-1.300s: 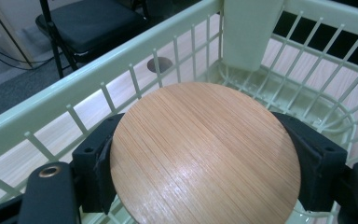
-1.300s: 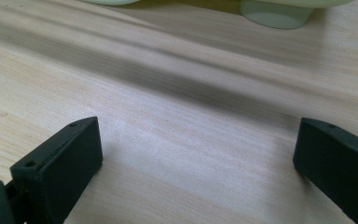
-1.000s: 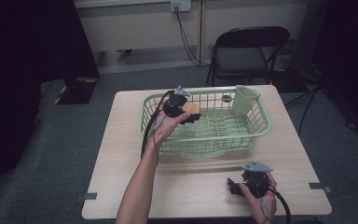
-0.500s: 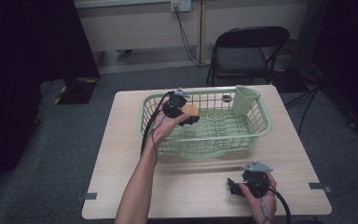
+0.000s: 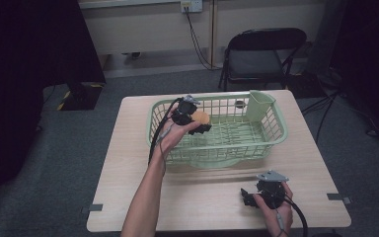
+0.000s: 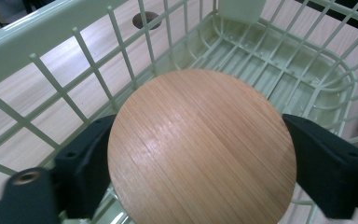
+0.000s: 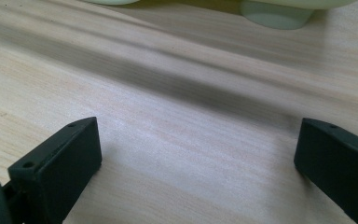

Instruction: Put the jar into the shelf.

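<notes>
Grey carpet surrounds a pale wooden table (image 5: 128, 163), with a black folding chair (image 5: 261, 54) well behind its far edge and a cable hanging from a wall socket (image 5: 190, 6) beyond that. Dark drapes close off both sides of the room.

A green wire basket (image 5: 276, 129) sits on the far half of the table, its right rim near the table's right edge and its back rim near the far edge. A green cup holder (image 5: 259, 104) hangs inside the basket's far right corner. The near half of the table, between the basket's front wall and the near edge, lies bare apart from the right hand.

The left gripper (image 5: 197, 121) is held over the basket's left end, just inside the rim. A round wooden disc (image 6: 200, 149) lies between its jaws, above the basket floor. In the left gripper view the disc spans the gap from one jaw to the other; the jaws have just been opening, and a thin sliver of space shows at the right jaw, so the pads are not pressing. The basket's ribbed floor lies open beyond the disc, up to the cup holder.

The right gripper (image 5: 249, 196) rests low near the table's near right edge, well apart from the basket. In the right gripper view its jaws stand wide with only tabletop between them, and a foot of the basket (image 7: 277, 18) shows ahead.
</notes>
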`<state>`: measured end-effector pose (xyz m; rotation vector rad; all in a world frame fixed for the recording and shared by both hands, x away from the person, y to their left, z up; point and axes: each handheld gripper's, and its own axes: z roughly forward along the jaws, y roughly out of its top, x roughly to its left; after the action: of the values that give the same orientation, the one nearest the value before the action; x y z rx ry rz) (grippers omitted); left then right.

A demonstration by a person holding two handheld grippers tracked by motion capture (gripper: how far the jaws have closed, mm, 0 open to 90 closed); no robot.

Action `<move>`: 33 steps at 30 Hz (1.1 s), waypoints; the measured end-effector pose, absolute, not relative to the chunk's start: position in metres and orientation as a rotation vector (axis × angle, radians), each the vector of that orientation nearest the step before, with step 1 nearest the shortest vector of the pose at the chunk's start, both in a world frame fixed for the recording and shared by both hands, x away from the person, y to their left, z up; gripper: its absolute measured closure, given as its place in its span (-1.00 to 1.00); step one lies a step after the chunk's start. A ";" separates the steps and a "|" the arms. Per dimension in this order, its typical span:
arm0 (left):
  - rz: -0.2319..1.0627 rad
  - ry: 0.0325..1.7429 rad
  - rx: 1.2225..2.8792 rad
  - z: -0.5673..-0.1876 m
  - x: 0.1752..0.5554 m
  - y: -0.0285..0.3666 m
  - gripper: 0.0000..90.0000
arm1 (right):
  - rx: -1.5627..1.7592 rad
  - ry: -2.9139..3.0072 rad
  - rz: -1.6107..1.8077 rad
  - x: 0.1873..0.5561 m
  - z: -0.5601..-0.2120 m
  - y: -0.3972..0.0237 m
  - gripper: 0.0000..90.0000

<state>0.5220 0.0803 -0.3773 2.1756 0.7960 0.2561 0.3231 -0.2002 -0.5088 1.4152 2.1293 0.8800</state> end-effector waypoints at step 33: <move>0.422 0.838 1.951 -0.328 0.476 0.105 -0.95 | 1.415 2.130 0.880 0.323 -0.509 -0.200 -1.00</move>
<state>0.4763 0.1048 -0.3277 1.9508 0.8383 0.4220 0.3231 -0.2002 -0.5087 1.4153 2.1299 0.8796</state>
